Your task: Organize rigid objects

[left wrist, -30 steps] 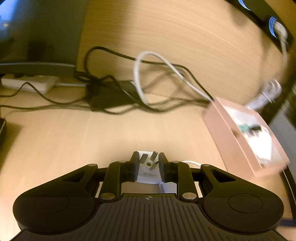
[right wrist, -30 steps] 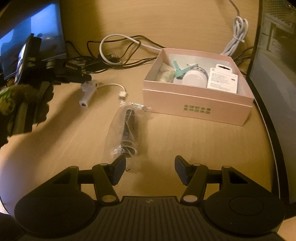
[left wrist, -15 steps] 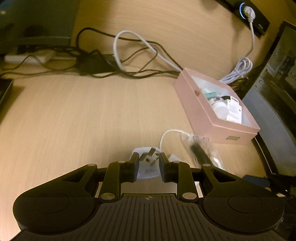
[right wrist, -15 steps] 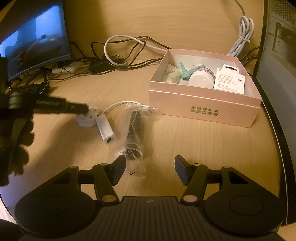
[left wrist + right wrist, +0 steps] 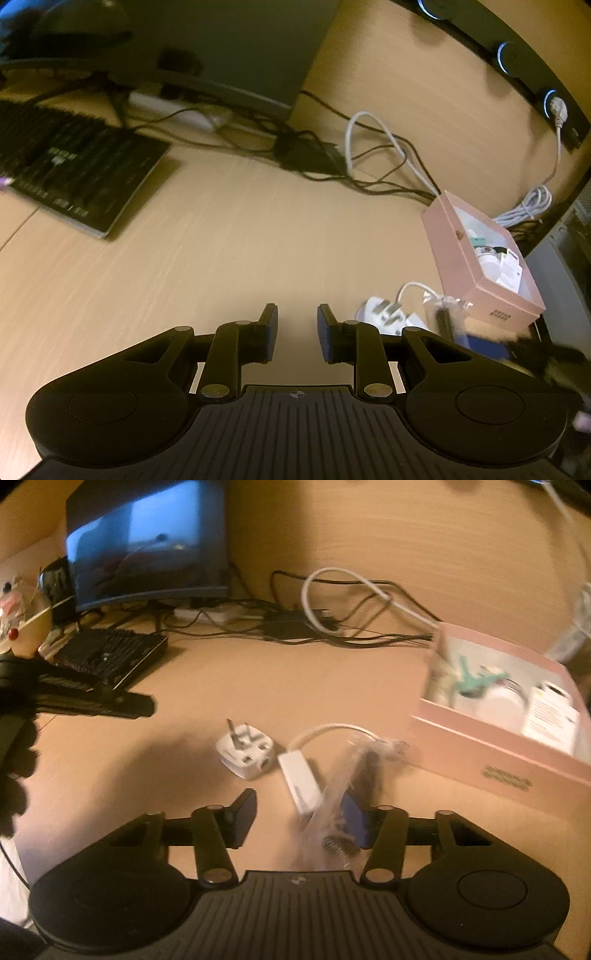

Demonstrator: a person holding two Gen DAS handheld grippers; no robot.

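Seen from the left wrist, the left gripper (image 5: 297,332) is hovering over the pale wood-grain desk (image 5: 229,251), its blue-padded fingers (image 5: 271,332) standing a little apart with nothing between them. The white three-pin plug adapter (image 5: 380,312) is lying just to its right, its pins tilted upward, beside a clear plastic bag holding a dark cylinder (image 5: 445,321). The open pink cardboard box (image 5: 458,266) is sitting further right, printed characters on its end wall too small to read. A black keyboard (image 5: 77,177) and a dark monitor (image 5: 221,48) are lining the back, amid tangled black and white cables (image 5: 373,155).

From the right wrist, the right gripper (image 5: 299,821) is closing, the bag (image 5: 354,786) and a white rectangular dongle on a short white cable (image 5: 299,781) lying partly between its jaws, neither yet pinched. The bag's long axis is running away from the camera toward the box (image 5: 498,760). The adapter (image 5: 245,755) is resting pins-up, left of the dongle. The box's green label is blurred.
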